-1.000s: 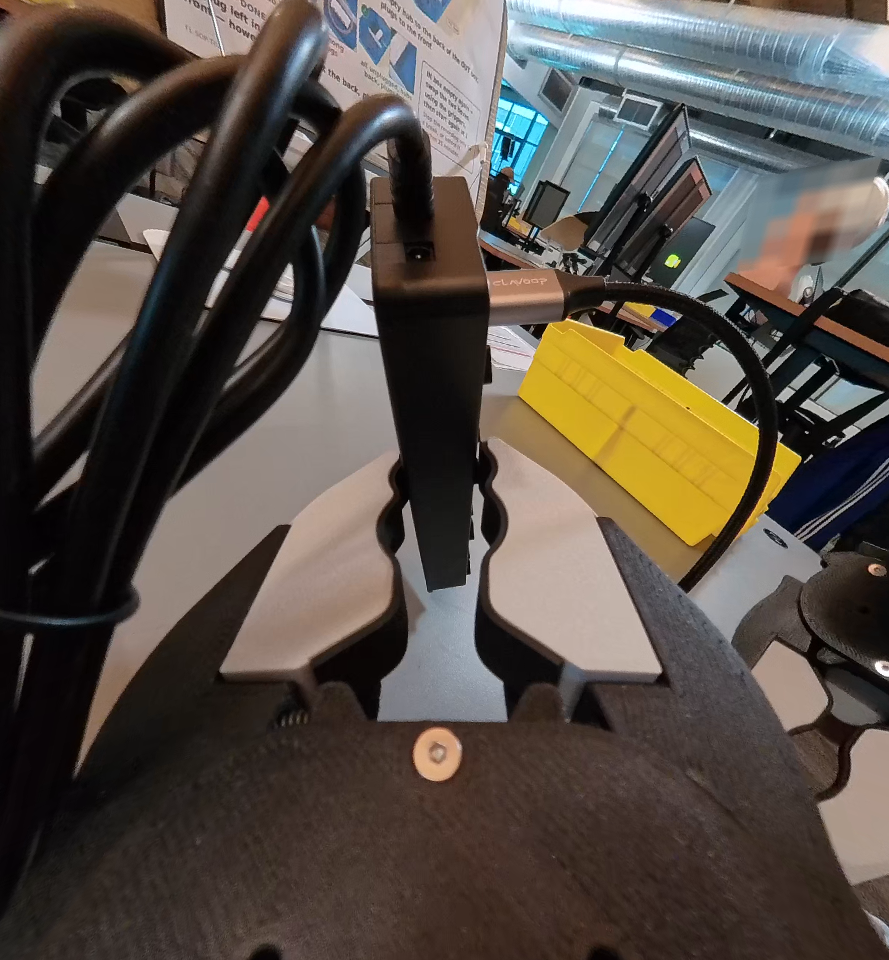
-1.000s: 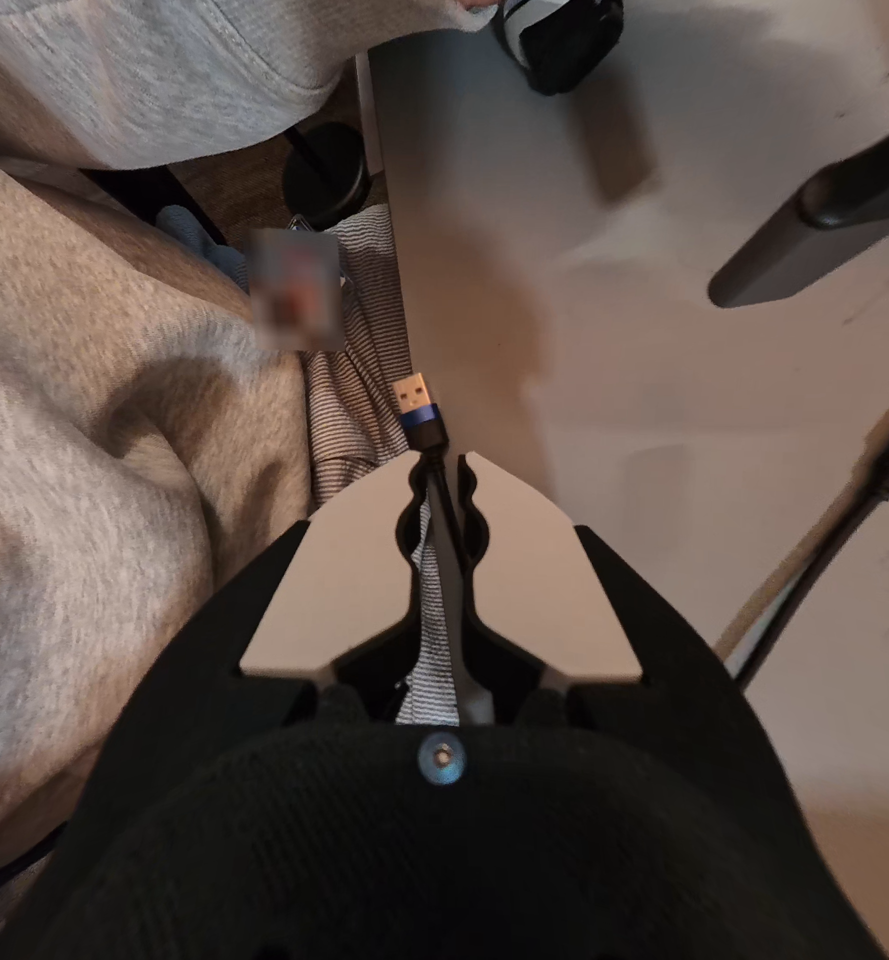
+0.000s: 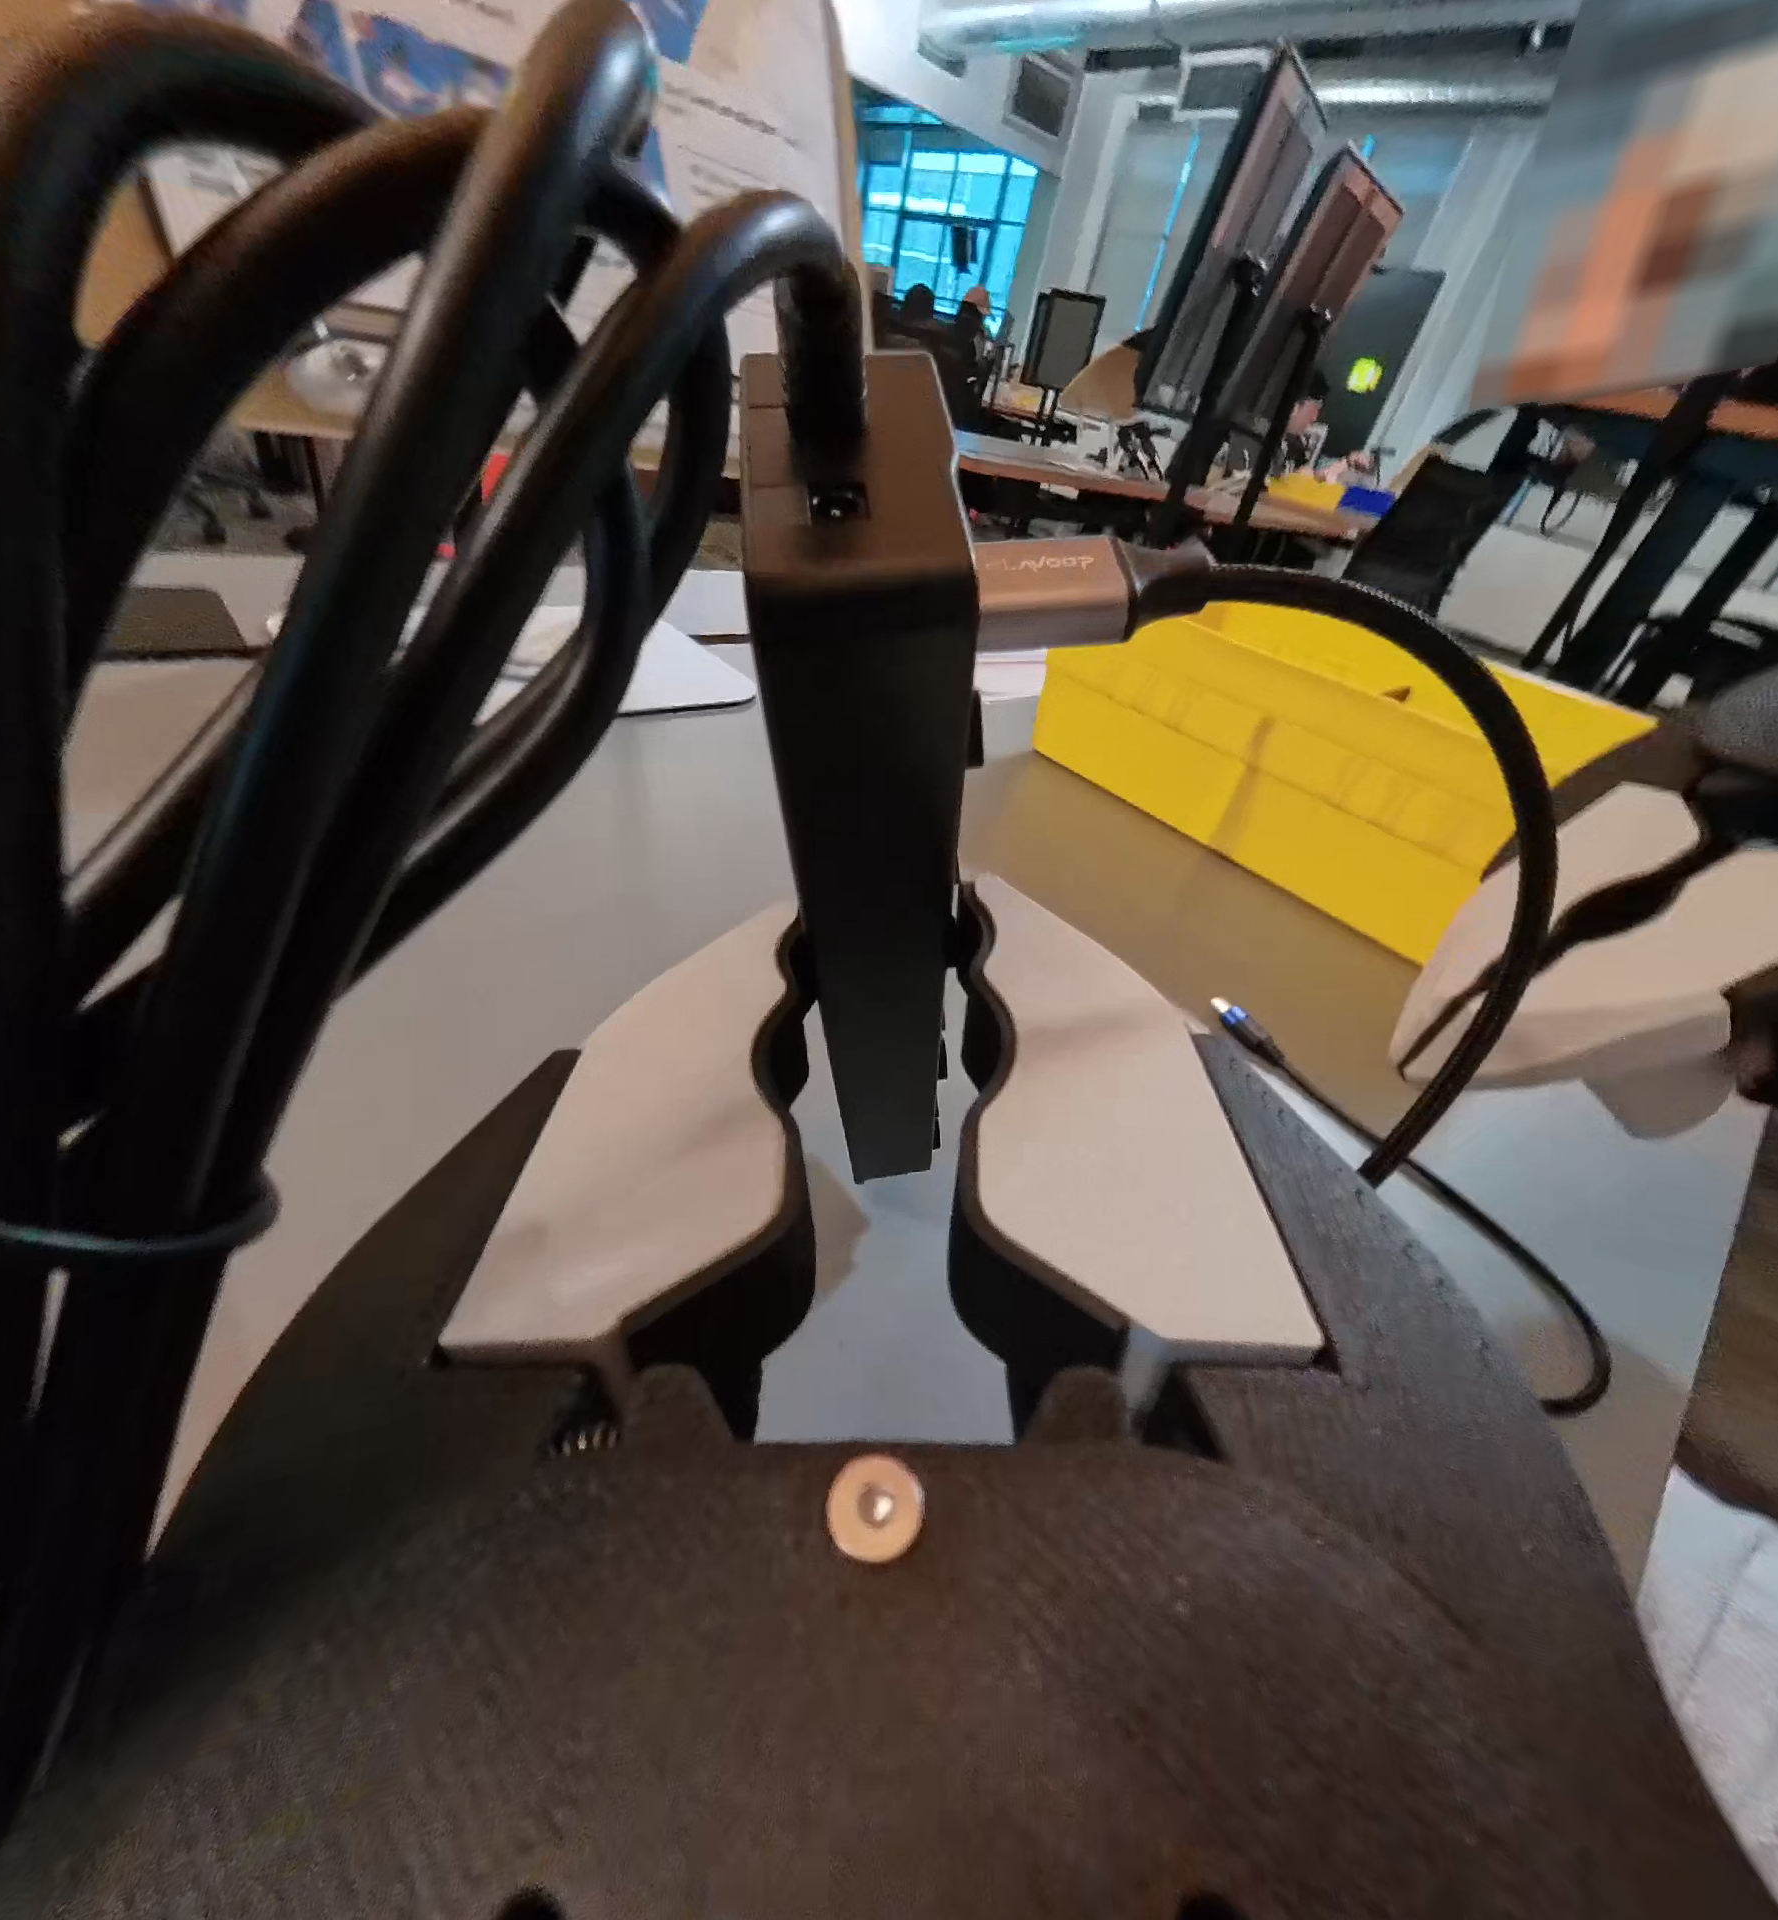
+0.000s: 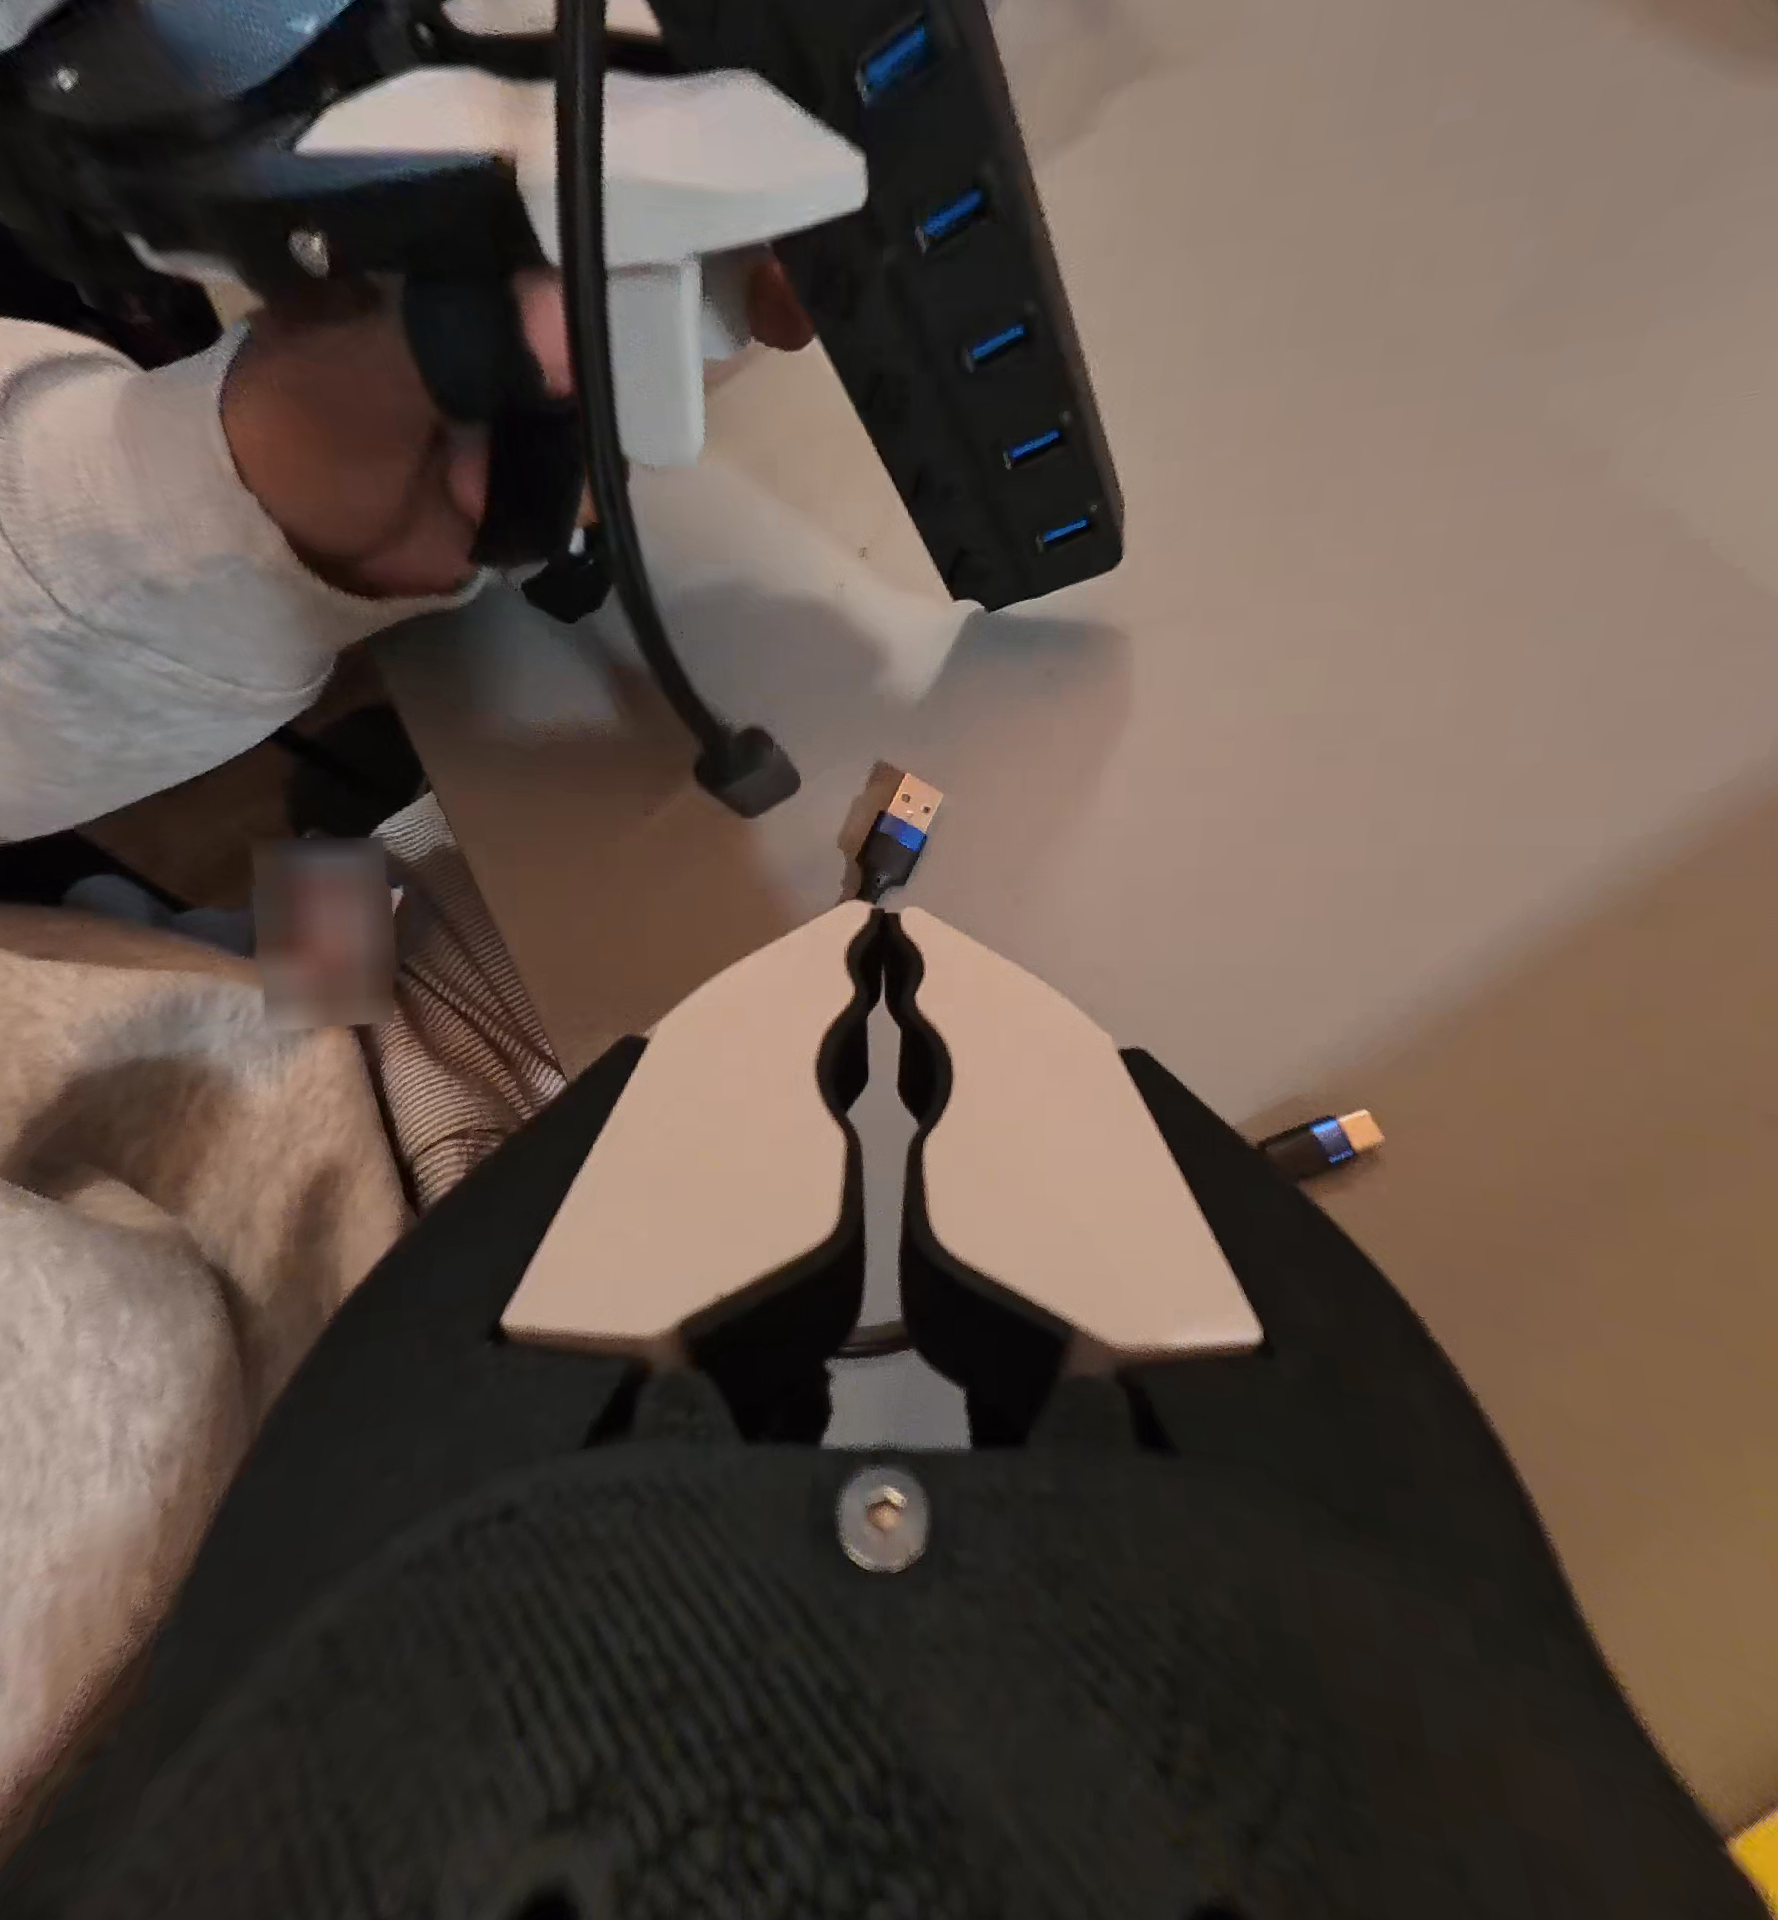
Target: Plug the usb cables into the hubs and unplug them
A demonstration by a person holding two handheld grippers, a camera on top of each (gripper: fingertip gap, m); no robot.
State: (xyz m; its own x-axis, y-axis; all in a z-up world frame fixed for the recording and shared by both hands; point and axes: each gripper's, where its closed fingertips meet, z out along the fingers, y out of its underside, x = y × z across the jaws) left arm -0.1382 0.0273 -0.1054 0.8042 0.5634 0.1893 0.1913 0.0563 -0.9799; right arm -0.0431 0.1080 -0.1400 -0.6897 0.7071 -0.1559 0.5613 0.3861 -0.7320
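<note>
Two claws work over a pale grey worktop. Leftmost, a tied bundle of thick black cable loops up into the top of a black USB hub, which the left claw clamps upright by its lower end; a grey-shelled plug sits in the hub's right side, and a yellow bin stands beyond. Further right, the right claw is closed on a thin black cord just behind its blue-collared USB-A plug, which points toward the hub's row of blue ports. Another blue-collared plug lies on the worktop.
</note>
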